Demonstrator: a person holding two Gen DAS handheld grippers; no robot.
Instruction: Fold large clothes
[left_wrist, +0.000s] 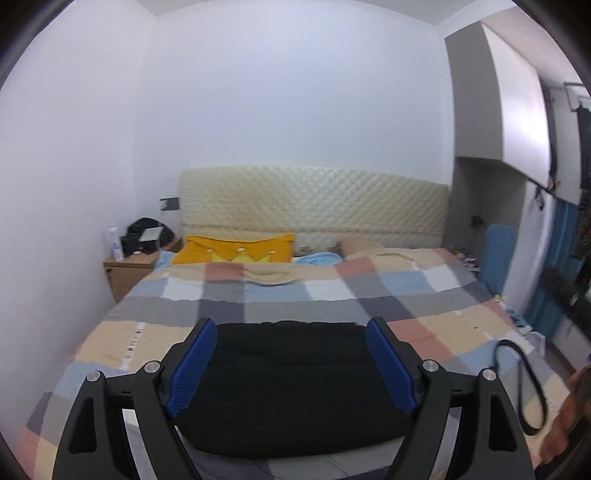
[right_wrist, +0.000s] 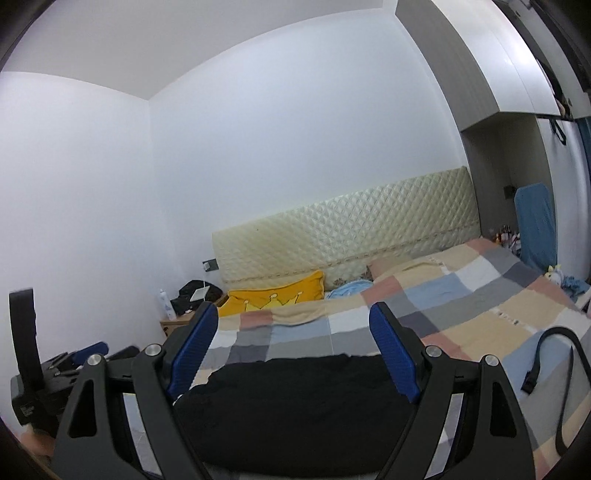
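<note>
Left gripper (left_wrist: 291, 328): hanging above the bed, jaws standing wide, blue pads (left_wrist: 195, 369) gripping nothing
Right gripper (right_wrist: 293, 314): also hanging above the bed, jaws standing wide, nothing sitting between its pads (right_wrist: 192, 350)
Garment (left_wrist: 291, 384): black, lying folded flat on the quilt at 6 o'clock in both views, below the open jaws and touching neither claw
Quilt (left_wrist: 369, 291): checked in grey, blue, beige and pink, covering the bed from 6 toward 12 o'clock
Pillow (left_wrist: 236, 249): yellow, leaning at the head of the bed, at 11 o'clock from the garment
Headboard (left_wrist: 314, 203): cream, quilted, standing at 12 o'clock behind the pillow
Nightstand (left_wrist: 127, 273): wooden, sitting at 10 o'clock beside the bed, carrying a white bottle (left_wrist: 115, 242) and a dark bag (left_wrist: 147, 234)
Strap (left_wrist: 524, 384): black loop, hanging at 3 o'clock in the left view, over the quilt
Wardrobe (left_wrist: 509, 103): grey, hanging at 2 o'clock on the wall
</note>
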